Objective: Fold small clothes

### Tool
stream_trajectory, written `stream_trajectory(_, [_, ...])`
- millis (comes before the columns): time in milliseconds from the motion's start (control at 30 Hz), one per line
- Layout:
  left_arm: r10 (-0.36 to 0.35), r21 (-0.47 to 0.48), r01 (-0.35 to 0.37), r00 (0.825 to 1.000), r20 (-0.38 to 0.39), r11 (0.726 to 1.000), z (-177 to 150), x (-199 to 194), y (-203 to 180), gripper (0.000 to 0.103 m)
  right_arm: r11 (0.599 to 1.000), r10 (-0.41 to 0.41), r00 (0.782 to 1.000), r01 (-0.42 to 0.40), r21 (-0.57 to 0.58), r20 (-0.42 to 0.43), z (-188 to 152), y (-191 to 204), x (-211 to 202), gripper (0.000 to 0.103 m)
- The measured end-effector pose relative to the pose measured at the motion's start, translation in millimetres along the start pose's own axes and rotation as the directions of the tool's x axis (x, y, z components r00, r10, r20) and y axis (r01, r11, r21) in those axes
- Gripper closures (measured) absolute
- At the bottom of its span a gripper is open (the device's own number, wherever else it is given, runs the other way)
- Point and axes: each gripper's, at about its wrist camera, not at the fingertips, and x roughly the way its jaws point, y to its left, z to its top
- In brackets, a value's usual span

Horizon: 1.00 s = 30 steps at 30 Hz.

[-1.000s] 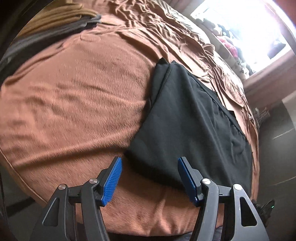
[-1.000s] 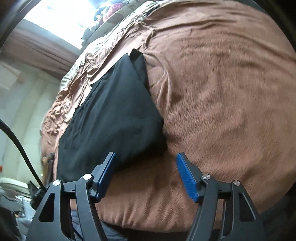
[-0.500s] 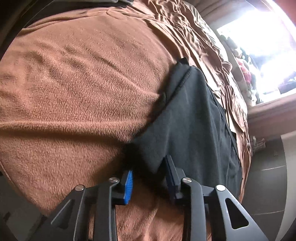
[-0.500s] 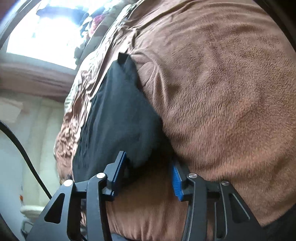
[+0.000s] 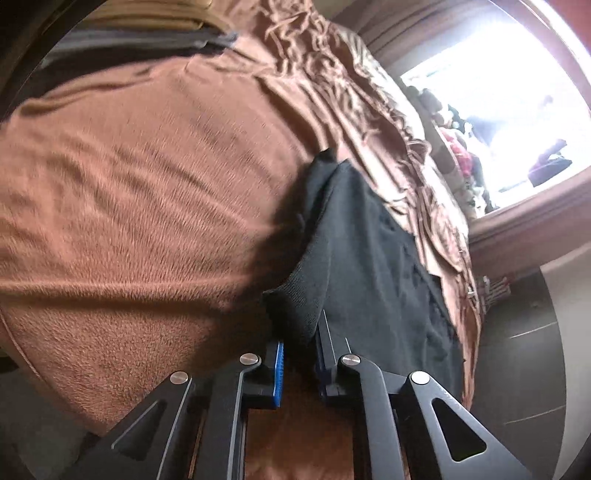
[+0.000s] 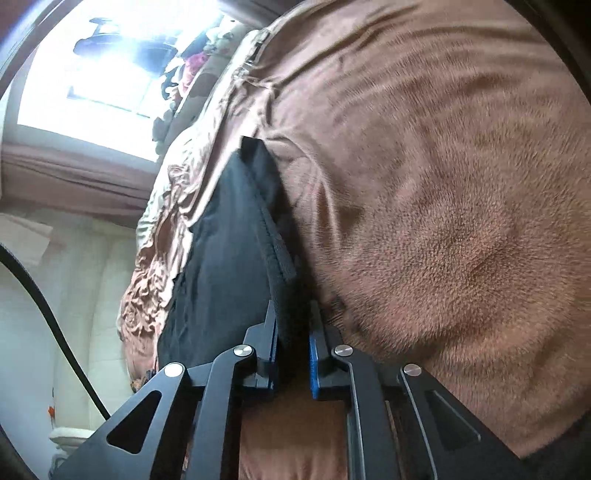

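A black garment (image 5: 369, 258) lies folded on a brown fleece blanket (image 5: 147, 184). In the left wrist view my left gripper (image 5: 300, 338) is closing its jaws on the garment's near corner. The cloth is pinched between the blue pads and lifts into a peak there. In the right wrist view the same black garment (image 6: 229, 251) runs away from me along the blanket (image 6: 443, 184). My right gripper (image 6: 293, 321) is closing its jaws on the other near corner, with the hem edge gripped between its pads.
A stack of folded grey and tan clothes (image 5: 147, 33) sits at the far end of the bed. Crumpled satin bedding (image 5: 369, 110) lies beyond the garment below a bright window (image 5: 498, 92). Dark floor tiles (image 5: 524, 350) lie beside the bed. A black cable (image 6: 44, 314) hangs at left.
Both grippers went from wide open around the garment's near corners to closed on them. The left corner has lifted slightly off the blanket, and both views have rolled.
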Motion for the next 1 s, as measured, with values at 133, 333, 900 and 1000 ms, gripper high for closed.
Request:
stream_trajectory(133, [-0.022, 0.029, 0.021, 0.999, 0.024, 0.999, 3.0, -12.9, -5.0, 0.09, 0.999, 0.01, 1.0, -0.01, -0.031, -0.001, -7.7, 6.6, -7.2, 0.095])
stream_trajectory(333, [-0.048, 0.042, 0.047, 0.998, 0.027, 0.998, -5.7, -29.9, 6.7, 0.09, 0.999, 0.03, 0.999, -0.031, -0.029, -0.026, -24.4, -10.5, -20.8, 0.095])
stream_trajectory(900, [-0.106, -0.078, 0.105, 0.994, -0.009, 0.991, -38.3, -10.7, 51.4, 0.065, 0.976, -0.128, 0.992, 0.123, -0.181, -0.016, -34.9, 2.2, -70.9, 0.093])
stream_trajectory(1000, [-0.134, -0.106, 0.133, 0.991, -0.002, 0.985, -39.2, -11.5, 53.2, 0.061, 0.963, -0.147, 0.989, 0.145, -0.228, 0.007, -36.6, 23.0, -85.9, 0.093])
